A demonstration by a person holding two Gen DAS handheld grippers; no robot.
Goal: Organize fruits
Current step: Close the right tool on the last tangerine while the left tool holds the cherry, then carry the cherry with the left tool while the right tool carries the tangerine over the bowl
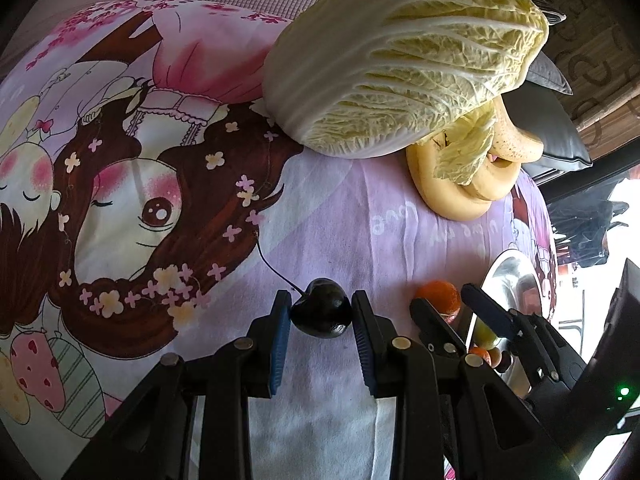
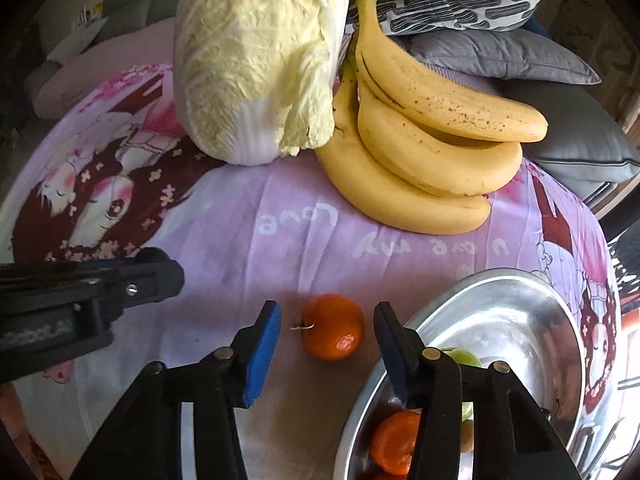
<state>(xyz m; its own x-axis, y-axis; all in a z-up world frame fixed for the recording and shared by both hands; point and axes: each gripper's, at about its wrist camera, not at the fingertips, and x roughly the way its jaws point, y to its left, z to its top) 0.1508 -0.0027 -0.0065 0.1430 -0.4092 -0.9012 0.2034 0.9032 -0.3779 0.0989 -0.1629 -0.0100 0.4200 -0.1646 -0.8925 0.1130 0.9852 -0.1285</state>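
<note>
**Cherry gripped, tangerine bracketed beside the bowl**

The left tongs (image 1: 321,312) are clamped on a dark cherry (image 1: 320,314). The right tongs (image 2: 328,330) stand partly open around a tangerine (image 2: 333,327) without touching it, on the cartoon-print cloth (image 2: 240,240) just left of the steel bowl (image 2: 520,312); bananas (image 2: 420,152) and cabbage (image 2: 256,60) lie beyond it.

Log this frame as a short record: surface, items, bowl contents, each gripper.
surface: cartoon-print purple cloth
left gripper: shut on dark cherry, stem attached
right gripper: open, straddling loose tangerine, pads not touching
steel bowl: holds a tangerine and green fruit, partly hidden
bananas: bunch on cloth, beside napa cabbage
behind: grey cushions
</note>
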